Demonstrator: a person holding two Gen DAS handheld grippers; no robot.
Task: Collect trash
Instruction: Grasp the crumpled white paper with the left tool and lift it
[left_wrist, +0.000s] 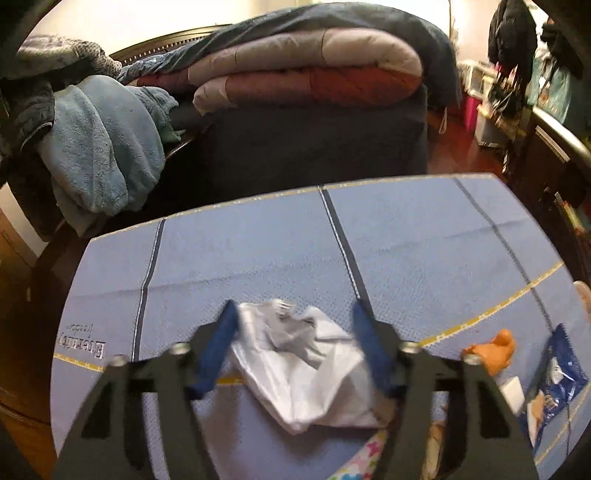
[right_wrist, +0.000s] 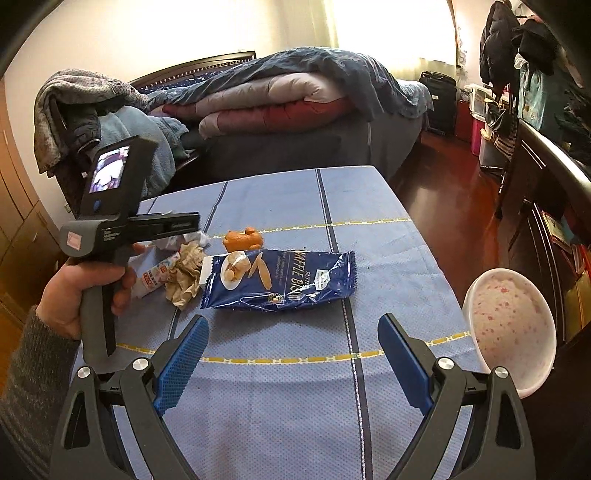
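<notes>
In the left wrist view my left gripper (left_wrist: 295, 314) is open, with its blue pads on either side of a crumpled white wrapper (left_wrist: 303, 365) that lies on the blue tablecloth (left_wrist: 406, 236). Whether the pads touch the wrapper is unclear. Orange peel (left_wrist: 493, 349) and a blue waffle biscuit bag (left_wrist: 557, 380) lie to its right. In the right wrist view my right gripper (right_wrist: 291, 325) is open and empty, just short of the blue biscuit bag (right_wrist: 288, 280). The orange peel (right_wrist: 243, 239), a crumpled brown tissue (right_wrist: 184, 273) and a small tube-like wrapper (right_wrist: 153, 277) lie beyond and to the left.
A white bowl with pink speckles (right_wrist: 511, 325) sits at the table's right edge. The left hand-held gripper body (right_wrist: 110, 229) stands over the left side of the table. A bed with folded quilts (right_wrist: 280, 96) is behind the table, and dark furniture (right_wrist: 546, 206) is to the right.
</notes>
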